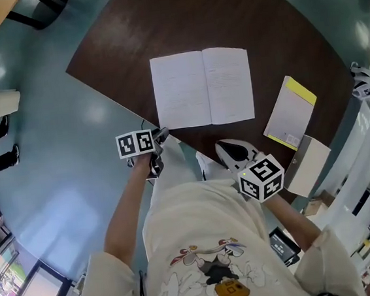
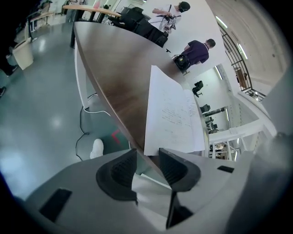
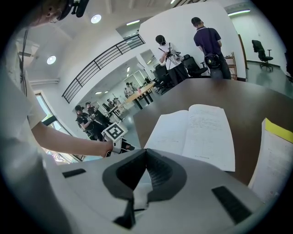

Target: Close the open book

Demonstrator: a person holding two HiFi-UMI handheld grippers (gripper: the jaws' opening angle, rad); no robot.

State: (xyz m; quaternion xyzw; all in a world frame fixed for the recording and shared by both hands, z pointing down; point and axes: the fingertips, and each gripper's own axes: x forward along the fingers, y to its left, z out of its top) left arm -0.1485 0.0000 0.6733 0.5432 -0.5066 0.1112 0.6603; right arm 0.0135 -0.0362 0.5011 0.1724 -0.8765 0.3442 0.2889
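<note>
Task not started: book (image 1: 202, 88) lies fully open and flat on the counter (image 1: 272, 36), both pages face up, spine running near-to-far, sitting mid-counter close to the near edge. No page or cover is lifted, and neither tool is touching it as far as either view shows. Left gripper (image 2: 147, 162) hangs at the near edge of the counter, just beside the book's near-left corner; jaws wide apart with nothing gripped, only the counter edge and the book's corner visible beyond the gap. Right gripper (image 3: 145, 157) is near the counter's near edge, on the near side of the right page and clear of it; jaws closed tight together, empty. A yellow-edged booklet (image 1: 290, 113) lies to the right of the book, apart from it and not involved. All of the job is left, by my reading: get hold of one side of the book, likely the left side since the open left jaws are lined up on that corner, swing it over the spine onto the other half, then let go with the book lying shut.
</note>
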